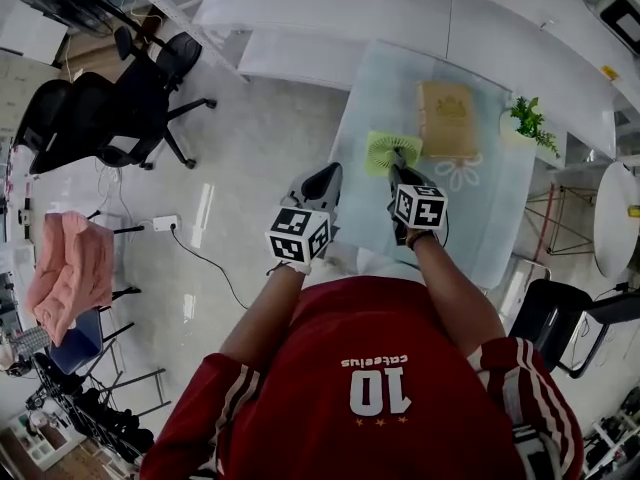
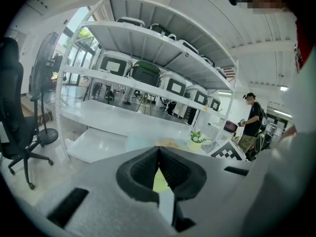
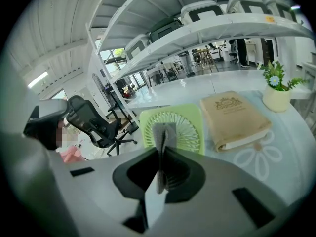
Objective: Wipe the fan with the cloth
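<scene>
Table (image 1: 490, 218) under a pale blue cover printed with a flower outline stands ahead of the person, against long white shelves (image 2: 148, 38) that hold rows of white cases and one green one. Near the table's front left corner is the green fan (image 1: 380, 148), its round grille showing from above. Just beside it on the right lies a tan block (image 1: 447, 118) with an emblem on top, either a book or a folded towel. Further right, near the edge, stands a small plant (image 1: 528, 120) in a white pot.

The right gripper (image 3: 162, 149) is clamped on a narrow grey cloth (image 3: 164, 132), which sticks up past the pads and hangs in front of the grille. From above, this gripper's tip is right at the fan's near edge; whether the cloth touches the fan cannot be told. The left gripper (image 2: 158, 149) is held to the left of the fan, off the table's edge. Its pads meet at the tips with nothing between them.

The floor (image 1: 260, 148) is pale and glossy. Black chairs (image 1: 130, 98) stand at the far left, a pink cloth (image 1: 68, 268) hangs on a rack nearby, and a power strip (image 1: 165, 223) lies on the floor. A round white table (image 1: 615, 218) is at the right. Another person (image 2: 253, 117) stands far back in the room.
</scene>
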### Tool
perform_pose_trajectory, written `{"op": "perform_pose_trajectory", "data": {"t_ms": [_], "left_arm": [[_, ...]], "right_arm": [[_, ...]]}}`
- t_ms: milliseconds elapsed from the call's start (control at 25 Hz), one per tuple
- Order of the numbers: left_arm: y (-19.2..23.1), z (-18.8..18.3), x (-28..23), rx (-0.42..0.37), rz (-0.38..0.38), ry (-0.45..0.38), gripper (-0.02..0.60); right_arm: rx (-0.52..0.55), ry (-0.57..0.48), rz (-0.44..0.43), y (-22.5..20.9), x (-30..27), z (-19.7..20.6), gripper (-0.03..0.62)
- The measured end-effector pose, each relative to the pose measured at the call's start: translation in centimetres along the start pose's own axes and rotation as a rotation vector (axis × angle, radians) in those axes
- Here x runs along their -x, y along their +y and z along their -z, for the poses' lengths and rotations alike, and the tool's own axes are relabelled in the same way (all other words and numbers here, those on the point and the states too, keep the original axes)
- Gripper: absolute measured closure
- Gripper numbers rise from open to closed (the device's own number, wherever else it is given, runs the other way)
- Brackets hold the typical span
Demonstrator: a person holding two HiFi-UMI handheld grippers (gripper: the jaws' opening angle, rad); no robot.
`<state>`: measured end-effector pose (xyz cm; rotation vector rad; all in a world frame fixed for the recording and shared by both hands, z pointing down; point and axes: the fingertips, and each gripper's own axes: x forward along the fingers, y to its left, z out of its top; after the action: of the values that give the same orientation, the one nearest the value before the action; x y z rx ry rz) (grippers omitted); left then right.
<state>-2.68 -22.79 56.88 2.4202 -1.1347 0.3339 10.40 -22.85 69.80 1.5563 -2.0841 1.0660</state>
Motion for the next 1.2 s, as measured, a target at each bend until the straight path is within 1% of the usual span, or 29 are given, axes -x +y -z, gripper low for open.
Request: {"op": "perform_pose_trajectory", "data": {"t_ms": [280,880,1200], "left_arm": [[1.1,-0.3,1.9,-0.006,-0.024,-0.006,0.58],[4.0,-0.6,5.8,0.008,-0.097,-0.008,0.58],[4.3,-1.4,7.0,0.014,-0.105,-0.027,0.58]], "right_arm": [[0.003,0.004,-0.018,1.9,-0.9,0.0,0.571],[0.027,0.028,-0.049,5.3,-2.9,0.3,0.571],[0.045,0.032,-0.043,5.6,-2.4,-0.1,0.571]]}}
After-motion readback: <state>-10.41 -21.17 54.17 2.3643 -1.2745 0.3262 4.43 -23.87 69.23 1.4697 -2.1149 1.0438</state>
